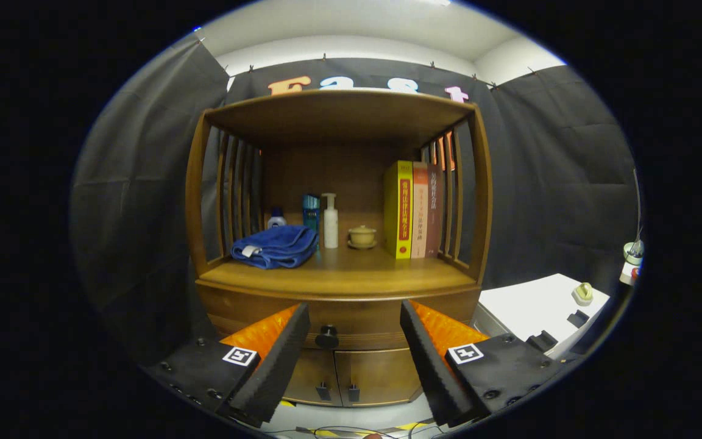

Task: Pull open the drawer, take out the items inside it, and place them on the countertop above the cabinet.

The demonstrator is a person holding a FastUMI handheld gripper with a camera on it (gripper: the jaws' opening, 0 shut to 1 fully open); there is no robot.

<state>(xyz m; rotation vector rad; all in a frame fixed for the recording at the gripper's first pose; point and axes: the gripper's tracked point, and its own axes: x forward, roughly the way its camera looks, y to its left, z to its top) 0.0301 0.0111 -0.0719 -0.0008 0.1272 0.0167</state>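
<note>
The tool (354,320) is spread wide with nothing between its fingers (278,347), held back from the wooden cabinet (339,286) and not touching it. Framed in the gap between the fingers sits the dark round knob (327,336) of the drawer (351,317), which is fully closed; whatever lies inside cannot be seen.

The first risk, as I judge it, is the knob itself: it is small against so wide a spread, and if the fingers close off-centre or only catch its rim, they may slip off when the pull begins. A pull that is not straight along the drawer's travel could make it bind.

Below the drawer are two small doors (351,375) with their own dark pulls (323,390) near their meeting edge. An approach that drops too low could take one of those instead.

Above the drawer front lies the table (339,274), the cabinet's countertop, and it is already crowded. A folded blue towel (276,246) fills its front left part. Behind it stand a small bottle (276,218), a dark blue bottle (311,210) and a white pump bottle (330,221). A lidded cup on a saucer (362,236) sits at mid-back, and upright books (413,210) lean along the right edge. The bare front middle and front right look the safest landing place; reaching deeper could topple the bottles or knock the cup.
</note>
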